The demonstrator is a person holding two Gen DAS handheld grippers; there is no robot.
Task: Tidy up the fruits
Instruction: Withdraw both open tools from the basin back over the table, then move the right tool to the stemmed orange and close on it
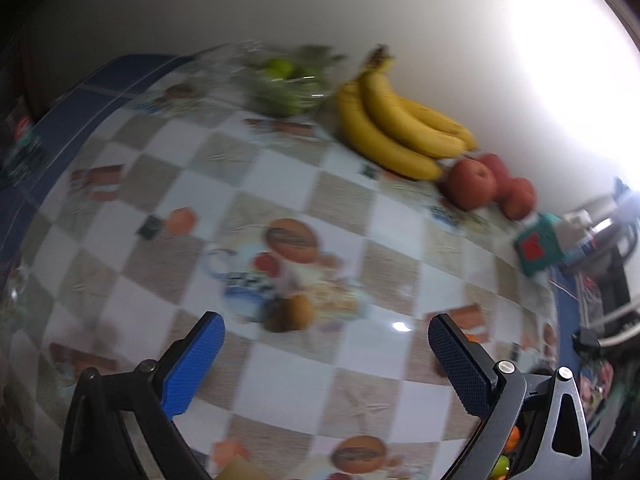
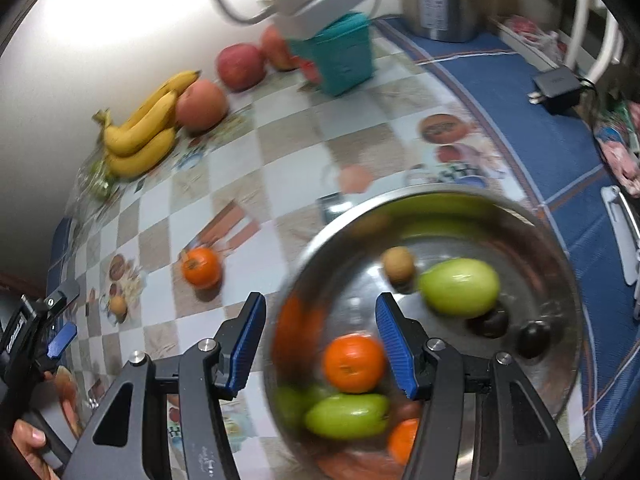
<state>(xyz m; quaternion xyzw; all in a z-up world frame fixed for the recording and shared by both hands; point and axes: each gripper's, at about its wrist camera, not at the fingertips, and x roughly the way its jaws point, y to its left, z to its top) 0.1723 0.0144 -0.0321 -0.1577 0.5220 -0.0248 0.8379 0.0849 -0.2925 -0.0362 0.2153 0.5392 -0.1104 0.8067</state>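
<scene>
The left gripper (image 1: 326, 344) has its jaws wide apart and empty above the checked tablecloth (image 1: 360, 208), with a small brown kiwi (image 1: 294, 312) on the cloth between the fingertips; bananas (image 1: 394, 120) lie at one o'clock by the wall, red apples (image 1: 486, 184) beside them at two o'clock; the right gripper (image 2: 320, 344) hangs half-open, gripping nothing, over the steel bowl (image 2: 560, 264), where an orange (image 2: 354, 364) sits between its pads without touching; a green fruit (image 2: 460, 286) lies at one o'clock; a loose orange (image 2: 201, 267) rests on the cloth at ten o'clock
</scene>
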